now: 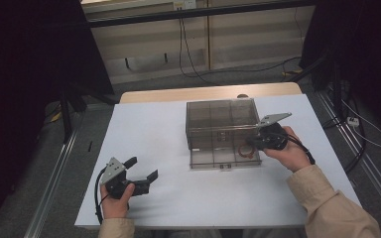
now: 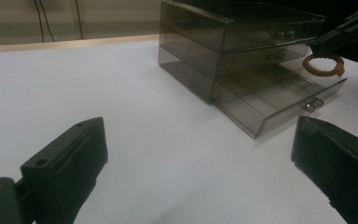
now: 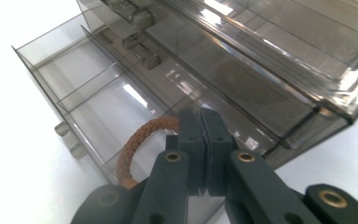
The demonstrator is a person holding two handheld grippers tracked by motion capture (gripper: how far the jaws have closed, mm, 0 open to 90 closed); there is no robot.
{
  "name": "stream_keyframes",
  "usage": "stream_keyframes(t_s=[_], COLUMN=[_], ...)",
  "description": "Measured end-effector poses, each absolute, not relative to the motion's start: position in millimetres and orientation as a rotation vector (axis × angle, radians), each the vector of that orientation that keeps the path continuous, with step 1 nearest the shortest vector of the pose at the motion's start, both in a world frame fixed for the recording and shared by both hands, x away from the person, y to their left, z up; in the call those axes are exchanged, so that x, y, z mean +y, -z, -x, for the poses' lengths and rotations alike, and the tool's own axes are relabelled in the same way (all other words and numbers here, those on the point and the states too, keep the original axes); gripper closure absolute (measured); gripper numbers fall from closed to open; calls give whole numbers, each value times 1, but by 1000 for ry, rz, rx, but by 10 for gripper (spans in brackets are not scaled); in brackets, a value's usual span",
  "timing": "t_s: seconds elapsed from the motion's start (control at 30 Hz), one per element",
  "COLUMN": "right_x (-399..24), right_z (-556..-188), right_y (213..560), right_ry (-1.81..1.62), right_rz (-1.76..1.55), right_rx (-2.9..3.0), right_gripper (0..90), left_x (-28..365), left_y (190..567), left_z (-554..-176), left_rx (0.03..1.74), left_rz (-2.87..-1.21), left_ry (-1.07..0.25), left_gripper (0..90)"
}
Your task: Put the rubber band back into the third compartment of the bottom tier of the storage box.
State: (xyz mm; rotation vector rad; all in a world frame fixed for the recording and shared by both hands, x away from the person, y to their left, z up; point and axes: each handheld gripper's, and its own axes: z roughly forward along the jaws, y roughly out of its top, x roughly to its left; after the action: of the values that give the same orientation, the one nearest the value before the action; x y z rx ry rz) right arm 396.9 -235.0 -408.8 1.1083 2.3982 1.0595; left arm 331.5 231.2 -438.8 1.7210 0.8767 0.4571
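right tool (image 3: pixel 200 154) is pinching braided ring (image 3: pixel 137 142) over open bottom drawer (image 1: pixel 223 157) of organizer (image 1: pixel 222 119) | left tool (image 1: pixel 140 174) is resting open on table (image 1: pixel 178 198) | risk: ring is overhanging the drawer's front wall, may be dropping outside on release

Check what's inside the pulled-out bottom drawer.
The bottom drawer looks empty; dividers and white table show through. A brown braided ring, held by the right gripper, hangs above its right compartment. Its back part is covered by the cabinet.
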Motion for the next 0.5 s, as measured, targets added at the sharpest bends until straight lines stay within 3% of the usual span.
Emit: stream_keyframes(t_s=[0.5], right_x=[-236], right_z=[-396], right_y=[411], right_ry=[-1041], right_rz=[-1075], right_rx=[2396], right_gripper=[884], left_x=[231], left_y=[439], left_z=[-332], left_rx=[875], left_rz=[-1723], left_ry=[-454], left_gripper=[34])
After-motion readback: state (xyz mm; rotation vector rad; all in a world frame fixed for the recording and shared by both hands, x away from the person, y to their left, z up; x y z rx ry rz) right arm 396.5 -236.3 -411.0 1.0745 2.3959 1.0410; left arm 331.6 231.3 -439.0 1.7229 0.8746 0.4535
